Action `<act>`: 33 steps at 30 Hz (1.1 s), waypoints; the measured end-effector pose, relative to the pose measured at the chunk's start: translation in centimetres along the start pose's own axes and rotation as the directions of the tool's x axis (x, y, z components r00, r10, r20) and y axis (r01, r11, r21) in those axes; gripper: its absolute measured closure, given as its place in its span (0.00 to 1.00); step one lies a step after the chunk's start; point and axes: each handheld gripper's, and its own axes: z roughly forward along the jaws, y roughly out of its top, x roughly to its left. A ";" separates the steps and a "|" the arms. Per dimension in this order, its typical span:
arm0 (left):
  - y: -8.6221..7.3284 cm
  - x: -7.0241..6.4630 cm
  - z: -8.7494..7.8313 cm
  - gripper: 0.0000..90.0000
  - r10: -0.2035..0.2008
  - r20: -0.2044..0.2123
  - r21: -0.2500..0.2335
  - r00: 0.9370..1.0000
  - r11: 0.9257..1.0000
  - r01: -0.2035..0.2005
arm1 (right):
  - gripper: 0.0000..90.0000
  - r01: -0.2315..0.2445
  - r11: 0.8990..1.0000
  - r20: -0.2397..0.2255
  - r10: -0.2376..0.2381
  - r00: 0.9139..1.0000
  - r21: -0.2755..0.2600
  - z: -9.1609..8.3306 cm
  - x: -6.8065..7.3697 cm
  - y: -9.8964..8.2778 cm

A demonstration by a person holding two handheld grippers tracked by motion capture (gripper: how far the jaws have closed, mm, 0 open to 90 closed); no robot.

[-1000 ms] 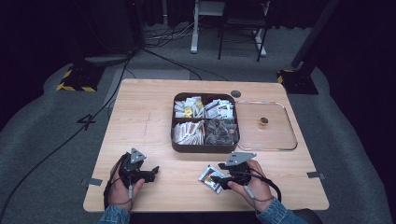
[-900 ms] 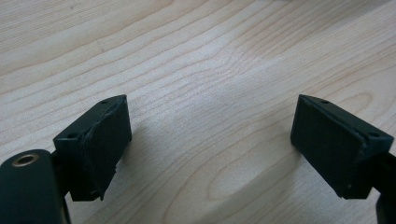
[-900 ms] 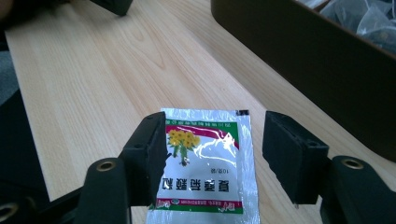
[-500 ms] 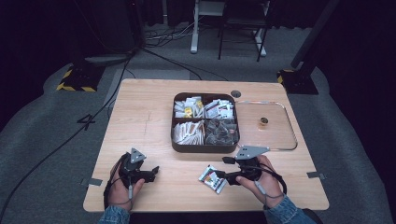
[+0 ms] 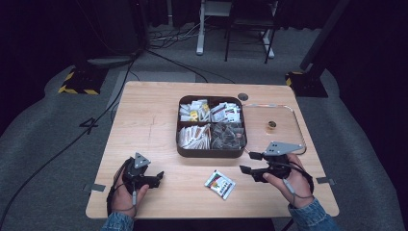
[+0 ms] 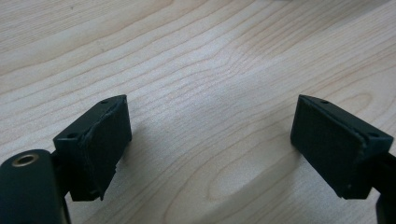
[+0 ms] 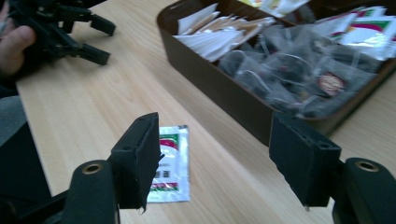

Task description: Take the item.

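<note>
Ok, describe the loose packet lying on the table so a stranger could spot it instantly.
Start at the dark brown compartment tray in the middle of the wooden table. Just in front of its near edge, the white packet with a red and green print lies flat on bare wood, left of the right gripper. It is the one packet outside the tray.

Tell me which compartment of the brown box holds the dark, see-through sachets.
The near-right compartment of the brown box; the other three hold pale or printed paper packets.
</note>
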 end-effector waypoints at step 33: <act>0.1 0.1 0.1 0.14 0.007 0.006 -0.001 1.000 1.000 -0.007 | 0.32 -0.141 0.986 0.282 0.110 0.953 0.092 -0.7 -8.0 -8.6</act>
